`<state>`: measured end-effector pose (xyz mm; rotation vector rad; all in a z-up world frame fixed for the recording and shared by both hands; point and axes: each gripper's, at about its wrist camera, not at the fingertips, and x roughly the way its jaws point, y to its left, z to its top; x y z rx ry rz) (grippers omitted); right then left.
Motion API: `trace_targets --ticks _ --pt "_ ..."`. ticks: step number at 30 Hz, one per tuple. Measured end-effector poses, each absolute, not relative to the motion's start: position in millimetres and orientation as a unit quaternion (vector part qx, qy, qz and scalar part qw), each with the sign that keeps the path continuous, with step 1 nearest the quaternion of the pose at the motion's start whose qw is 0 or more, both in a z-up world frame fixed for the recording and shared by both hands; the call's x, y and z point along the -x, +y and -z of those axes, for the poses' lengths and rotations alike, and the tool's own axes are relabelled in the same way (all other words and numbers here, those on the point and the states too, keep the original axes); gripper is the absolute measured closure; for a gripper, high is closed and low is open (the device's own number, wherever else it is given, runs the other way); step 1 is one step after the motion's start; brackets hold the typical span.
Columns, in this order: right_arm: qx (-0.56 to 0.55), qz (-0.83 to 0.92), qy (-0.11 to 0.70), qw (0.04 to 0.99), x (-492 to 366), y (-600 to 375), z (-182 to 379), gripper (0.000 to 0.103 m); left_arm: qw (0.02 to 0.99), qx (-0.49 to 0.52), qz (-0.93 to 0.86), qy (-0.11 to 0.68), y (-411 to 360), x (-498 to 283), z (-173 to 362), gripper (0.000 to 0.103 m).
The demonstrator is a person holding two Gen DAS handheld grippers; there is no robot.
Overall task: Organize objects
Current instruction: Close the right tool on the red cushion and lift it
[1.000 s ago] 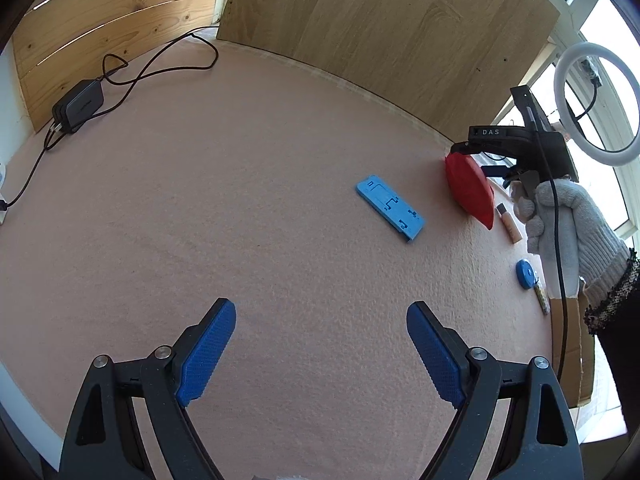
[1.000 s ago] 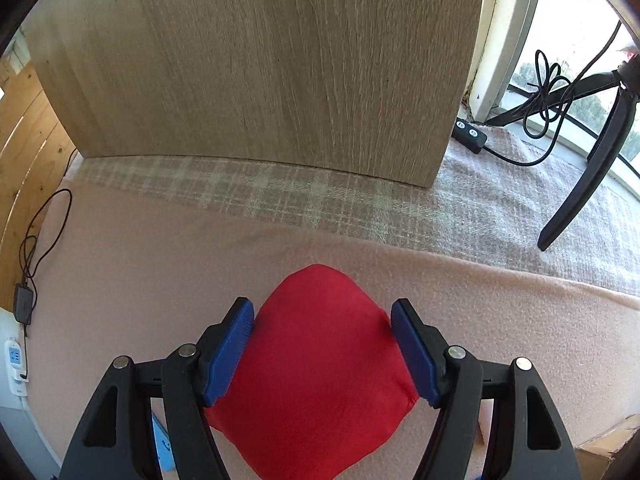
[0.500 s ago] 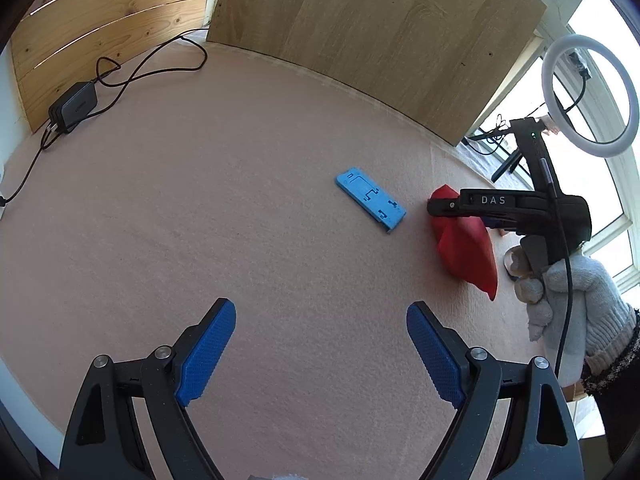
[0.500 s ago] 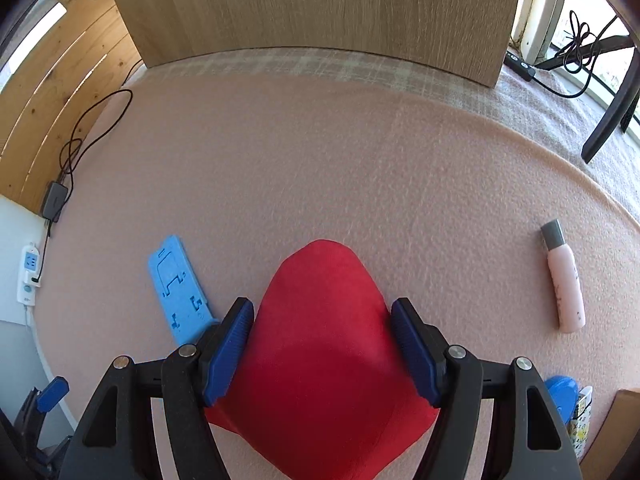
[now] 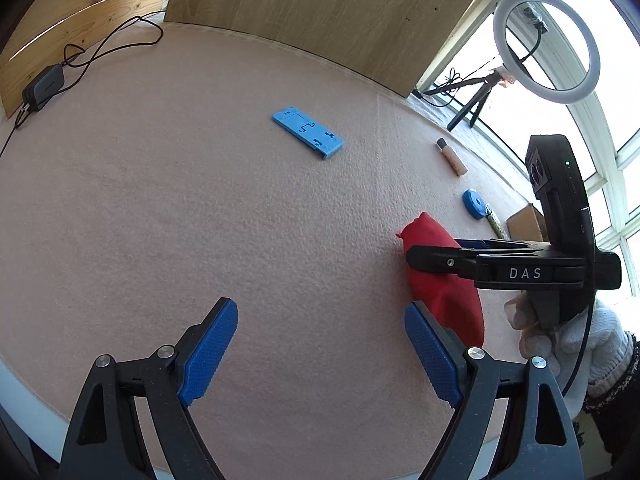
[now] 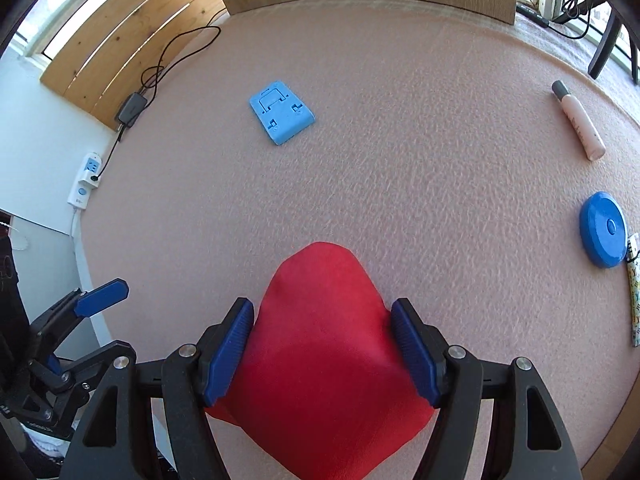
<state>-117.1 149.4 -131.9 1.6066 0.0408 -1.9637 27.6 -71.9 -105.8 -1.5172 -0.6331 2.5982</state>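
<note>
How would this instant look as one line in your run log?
right gripper: shut on red bag, over pink mat | left gripper: open, holding nothing | blue stand: untouched

Your right gripper (image 6: 322, 350) covers both flanks of the red beanbag (image 6: 320, 364), and its near corner runs off the bottom edge of the right wrist view. The patterned strip (image 6: 633, 300) beside the blue disc (image 6: 603, 234) is cut by the right edge, its print too small to read. In your left wrist view the cardboard box (image 5: 527, 224) sits half behind the gripper's black body.
</note>
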Motion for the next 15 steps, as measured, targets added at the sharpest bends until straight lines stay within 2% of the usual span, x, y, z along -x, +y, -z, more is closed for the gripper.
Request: trace_targets --ticks 6,15 --pt "-0.565 0.783 -0.060 0.253 104 199 105 0.036 0.065 0.483 -0.853 -0.185 -47 -24 89 0.016" --pt "-0.586 0.767 -0.138 0.221 86 232 121 0.036 0.124 0.503 -0.844 -0.140 -2 2 89 0.019"
